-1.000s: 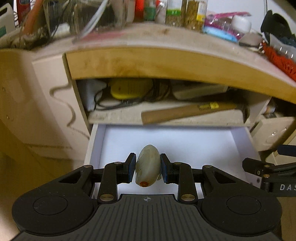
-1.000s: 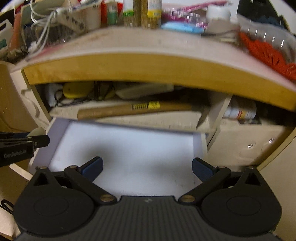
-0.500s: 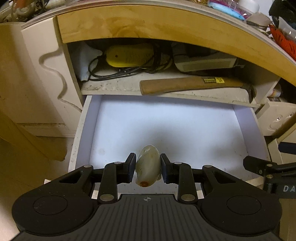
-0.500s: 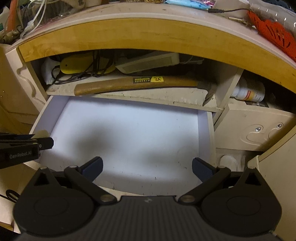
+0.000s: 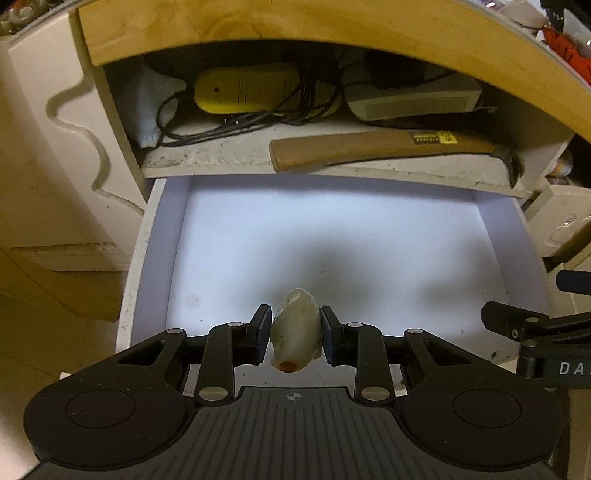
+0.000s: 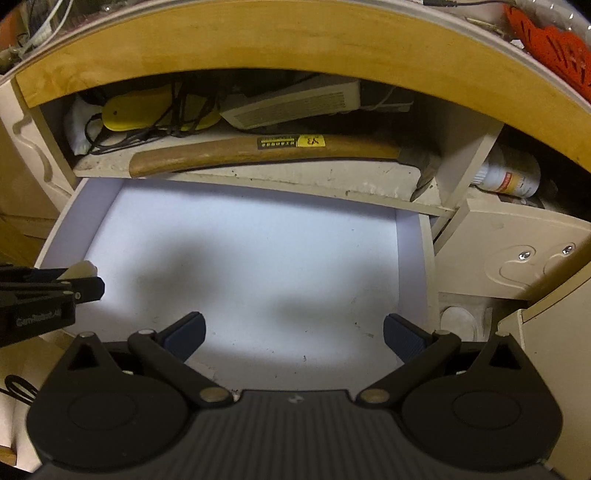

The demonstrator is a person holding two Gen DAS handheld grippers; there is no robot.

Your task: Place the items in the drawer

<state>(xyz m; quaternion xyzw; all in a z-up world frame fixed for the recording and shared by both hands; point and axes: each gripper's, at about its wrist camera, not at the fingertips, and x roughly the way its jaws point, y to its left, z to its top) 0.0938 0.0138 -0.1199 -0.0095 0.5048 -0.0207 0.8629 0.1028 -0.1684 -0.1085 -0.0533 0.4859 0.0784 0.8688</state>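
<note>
My left gripper (image 5: 294, 334) is shut on a pale greenish-white oval object (image 5: 294, 328) with an orange-brown tip, held above the front part of the open white drawer (image 5: 162, 236). The drawer's floor holds nothing else that I can see. My right gripper (image 6: 294, 334) is open and empty over the drawer's front right part (image 6: 410, 266). The left gripper's fingers (image 6: 79, 290) show at the left of the right wrist view, with the pale object's tip (image 6: 79, 268) above them. The right gripper's arm (image 5: 532, 325) shows at the right of the left wrist view.
Just above the drawer is a shelf with a wooden-handled hammer (image 5: 369, 149), a yellow device (image 5: 247, 90) with black cables and a grey box (image 5: 413, 101). A thick wooden tabletop edge (image 5: 295, 26) overhangs. A white bottle (image 6: 509, 177) lies in a compartment to the right.
Both grippers have dropped and moved in toward the drawer; the view tilts down, so the drawer fills more of it. The left stays shut on the pale object, the right stays open.
</note>
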